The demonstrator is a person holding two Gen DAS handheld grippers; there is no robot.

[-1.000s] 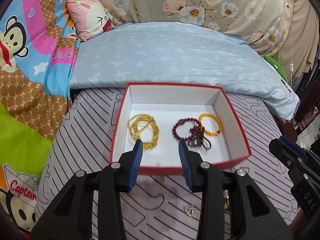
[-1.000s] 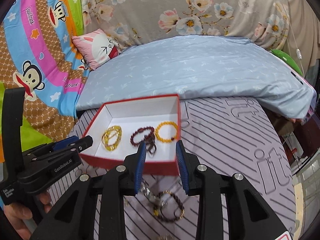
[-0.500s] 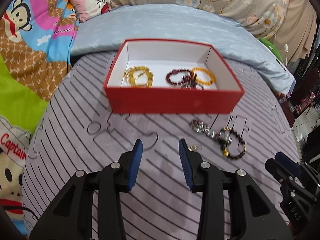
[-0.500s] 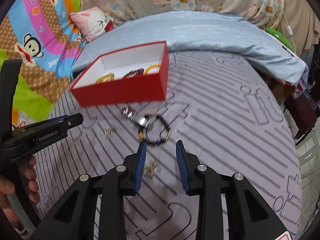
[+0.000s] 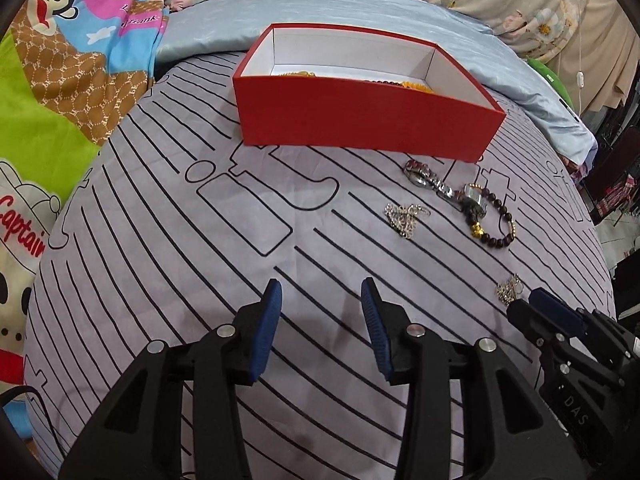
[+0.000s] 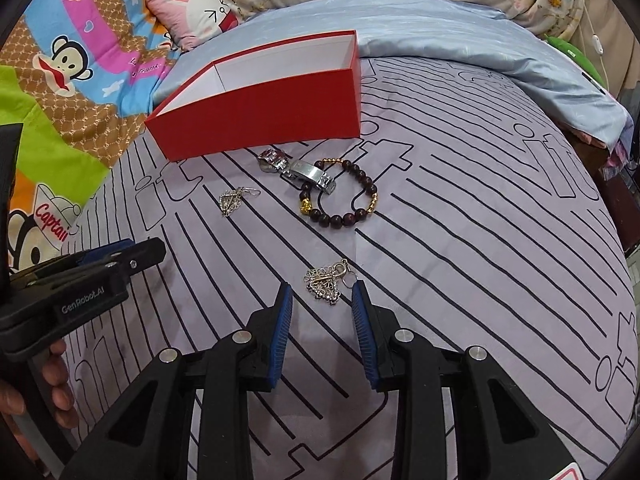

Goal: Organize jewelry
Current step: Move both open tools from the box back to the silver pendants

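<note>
A red box point(image 5: 360, 116) point(image 6: 260, 120) with a white inside stands on the striped purple sheet; bead bracelets barely show over its near wall. In front of it lie a silver watch point(image 5: 430, 180) point(image 6: 304, 170), a dark bead bracelet point(image 5: 494, 220) point(image 6: 344, 196) and two silver earrings. One earring point(image 6: 326, 280) lies just ahead of my open, empty right gripper point(image 6: 322, 296), between its fingertips. The other earring point(image 5: 404, 216) point(image 6: 234, 200) lies further left. My left gripper point(image 5: 320, 292) is open and empty, low over bare sheet.
A light blue quilt point(image 5: 360, 4) lies folded behind the box. A cartoon blanket point(image 5: 60, 60) and a pink pillow point(image 6: 196, 12) lie at the left. The bed's right edge point(image 6: 616, 184) drops off to dark furniture.
Both grippers have pulled back from above the box and dropped low toward the sheet. The right gripper now sits just behind the near earring. Both stay open.
</note>
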